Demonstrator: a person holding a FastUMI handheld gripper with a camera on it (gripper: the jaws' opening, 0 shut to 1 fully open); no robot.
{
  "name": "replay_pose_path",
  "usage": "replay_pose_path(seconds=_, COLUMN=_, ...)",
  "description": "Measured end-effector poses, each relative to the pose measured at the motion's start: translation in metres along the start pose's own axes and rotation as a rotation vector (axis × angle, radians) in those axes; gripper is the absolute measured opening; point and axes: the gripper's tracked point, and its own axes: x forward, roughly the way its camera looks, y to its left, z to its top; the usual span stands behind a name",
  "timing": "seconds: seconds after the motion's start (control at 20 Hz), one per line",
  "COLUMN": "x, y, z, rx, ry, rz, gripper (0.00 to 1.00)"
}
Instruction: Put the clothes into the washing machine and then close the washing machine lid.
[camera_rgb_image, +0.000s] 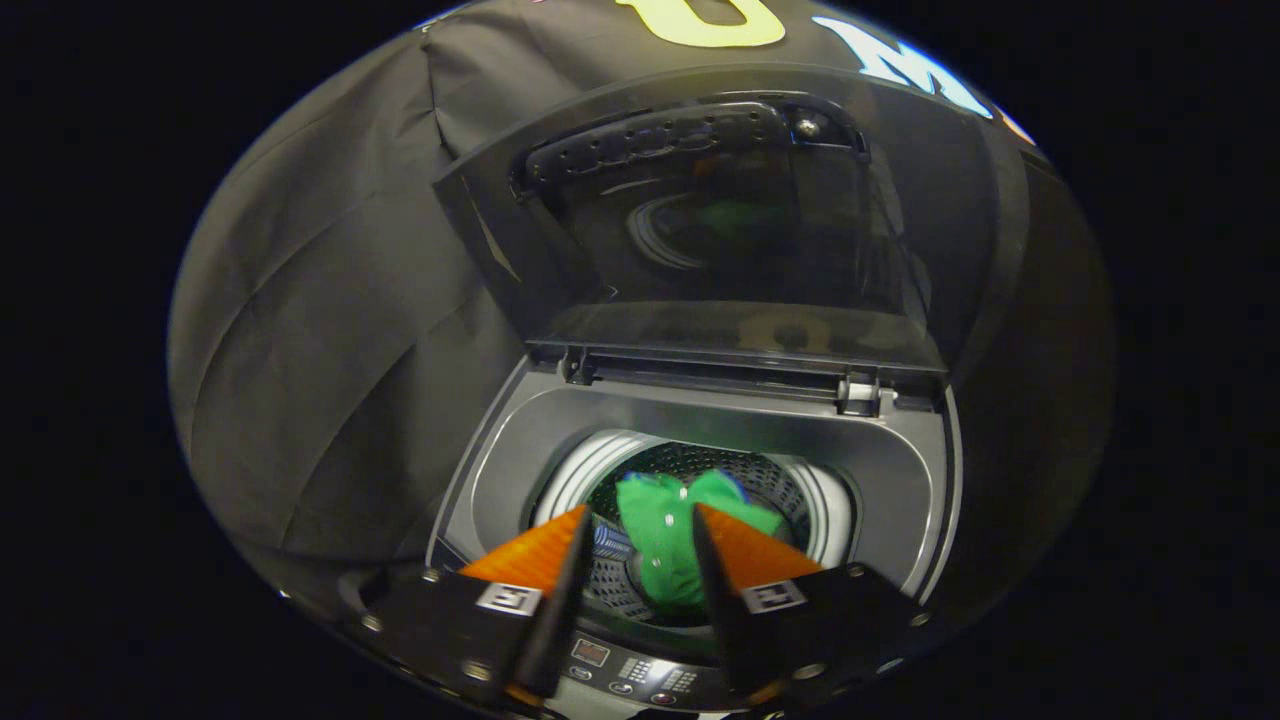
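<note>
1 grey top-loading washing machine (905, 480), 1 dark translucent hinged lid (700, 230) standing upright | 1 crumpled bright green cloth garment (672, 540) lying in the perforated metal drum (775, 478), beside a small blue item (610, 543) | 1 gripper (640, 520) above the button control panel (640, 678), jaws apart, holding nothing, garment beyond them

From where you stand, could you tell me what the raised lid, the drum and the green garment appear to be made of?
Lid: smoked see-through plastic or glass; it mirrors the drum.
Drum: probably steel, perforated with a bright rim.
Green garment: soft matte cloth, crumpled in the drum.
The gripper hangs open above it, holding nothing.
</note>
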Motion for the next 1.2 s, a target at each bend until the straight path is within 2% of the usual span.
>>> replay_pose_path(seconds=0.1, x=-0.002, y=-0.003, z=0.0, rx=-0.028, ry=-0.014, rz=-0.025, gripper=0.96)
replay_pose_path(seconds=0.35, x=-0.018, y=0.001, z=0.022, rx=-0.037, ry=-0.112, rz=-0.028, gripper=0.96)
replay_pose_path(seconds=0.85, x=-0.086, y=0.014, z=0.114, rx=-0.114, ry=-0.425, rz=-0.033, gripper=0.96)
replay_pose_path(seconds=1.2, x=-0.119, y=0.022, z=0.167, rx=-0.164, ry=-0.591, rz=-0.067, gripper=0.96)
